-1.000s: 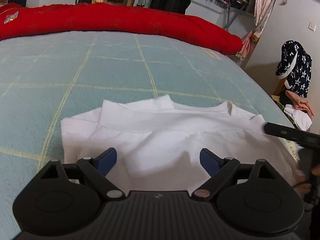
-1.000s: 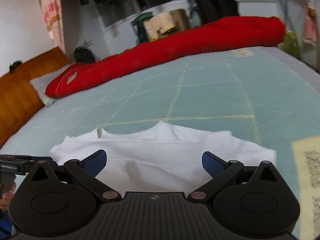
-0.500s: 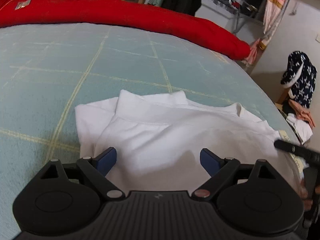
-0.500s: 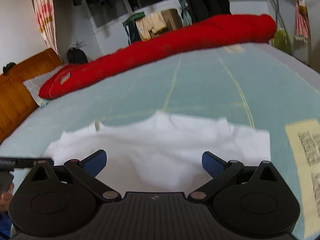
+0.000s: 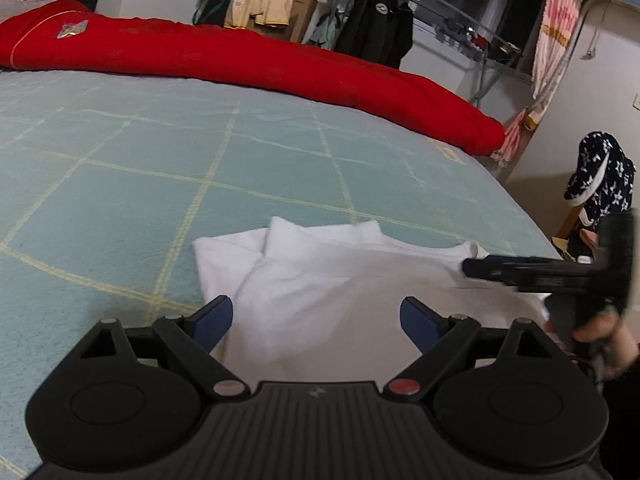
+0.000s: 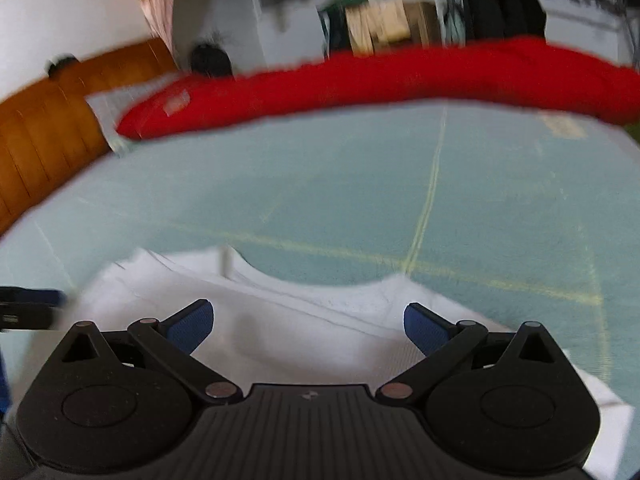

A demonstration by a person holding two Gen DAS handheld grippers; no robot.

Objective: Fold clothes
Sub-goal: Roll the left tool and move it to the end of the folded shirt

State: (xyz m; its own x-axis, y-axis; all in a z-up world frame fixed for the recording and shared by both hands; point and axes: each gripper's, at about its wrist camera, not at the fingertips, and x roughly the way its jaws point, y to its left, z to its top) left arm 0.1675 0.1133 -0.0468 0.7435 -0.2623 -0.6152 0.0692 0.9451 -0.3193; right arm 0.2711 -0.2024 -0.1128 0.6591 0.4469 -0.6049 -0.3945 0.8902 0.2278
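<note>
Two hand-held grippers hang over one garment, and we take the scene from its biggest piece down. Our pale green bed cover with its yellow grid lines (image 5: 120, 208) fills most of both views, and a long red padded quilt (image 5: 248, 64) lies rolled along its far edge. Nearer us, the white knit shirt (image 5: 320, 280) lies on the cover close to the bed's near edge, already doubled over, with a folded layer stacked on the one beneath and a corner jutting out on the left. Smallest come the tools. Our left hand-held gripper (image 5: 316, 316) hovers above the shirt's near part with its blue pads wide apart and nothing between them. Our right hand-held gripper (image 6: 308, 322) is likewise spread, empty, above the cloth; the right wrist view is smeared, so we cannot tell whether it touches the fabric.

We judge the next pinch to be the risk. The stacked layers are thin and soft, so a pad closing too shallow could catch only the top sheet and peel the fold open. If the two sides lift unevenly, the shirt could skew. Dragging it could bunch the fabric, or pull it off the near edge.
</note>
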